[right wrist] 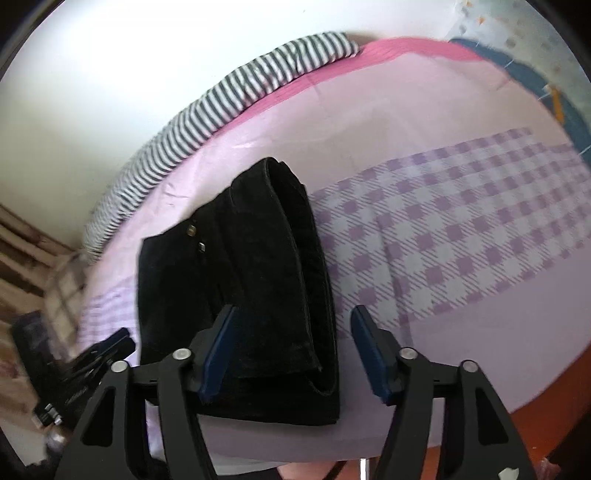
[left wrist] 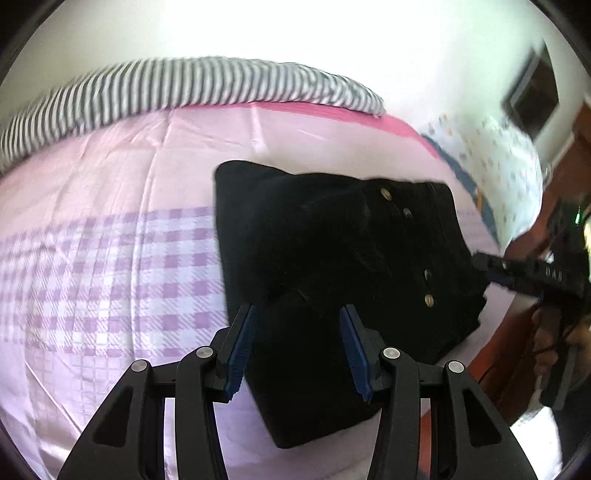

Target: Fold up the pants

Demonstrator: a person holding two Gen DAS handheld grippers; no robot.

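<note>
pants (left wrist: 325,266): folded on bed (left wrist: 110,192) | left hand-held gripper (left wrist: 298,347): spread above them | right hand-held gripper (right wrist: 291,350): spread, empty

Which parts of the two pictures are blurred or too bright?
Left wrist view: the white wall is overexposed, the striped grey-and-white blanket is smeared by motion, and the folded black pants are too dark for detail. Right wrist view: the left edge is blurred, the wall glares.

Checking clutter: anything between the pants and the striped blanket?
Nothing: only bare pink sheet between the pants and striped blanket, clear in both wrist views.
</note>
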